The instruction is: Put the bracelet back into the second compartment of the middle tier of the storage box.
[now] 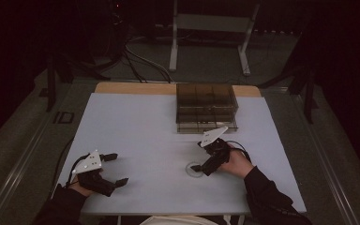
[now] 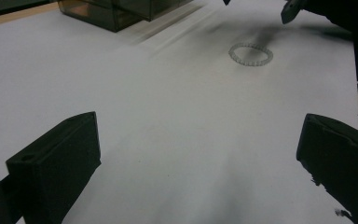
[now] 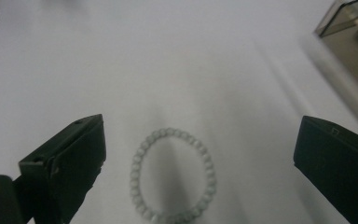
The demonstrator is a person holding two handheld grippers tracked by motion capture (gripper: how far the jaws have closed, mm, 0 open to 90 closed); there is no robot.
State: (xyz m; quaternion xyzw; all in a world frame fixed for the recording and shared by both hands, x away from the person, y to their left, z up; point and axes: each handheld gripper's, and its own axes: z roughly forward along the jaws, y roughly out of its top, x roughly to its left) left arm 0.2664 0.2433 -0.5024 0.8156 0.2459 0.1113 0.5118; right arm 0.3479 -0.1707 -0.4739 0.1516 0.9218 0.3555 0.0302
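A ring of pale beads, a bracelet (image 1: pixel 188 171), lies flat on the white table (image 1: pixel 136 126) at the near right. My right gripper (image 1: pixel 198 157) hovers over it, open, with one jaw tip above the ring. In the right gripper view the bracelet (image 3: pixel 170 132) lies between the wide-spread jaws of the right gripper (image 3: pixel 203 135), and nothing is held. My left gripper (image 1: pixel 119 168) rests at the near left, open and empty. Its own view shows the left gripper (image 2: pixel 200 135) with its jaws apart, and the bracelet (image 2: pixel 230 54) far ahead below the right gripper (image 2: pixel 291 9).
A smoke-tinted clear drawer box (image 1: pixel 206 105) stands at the far middle of the table, also seen as the box (image 2: pixel 107 11) and the box (image 3: pixel 349 32). A white metal frame (image 1: pixel 211 28) and cables (image 1: pixel 136 61) are on the floor beyond the table.
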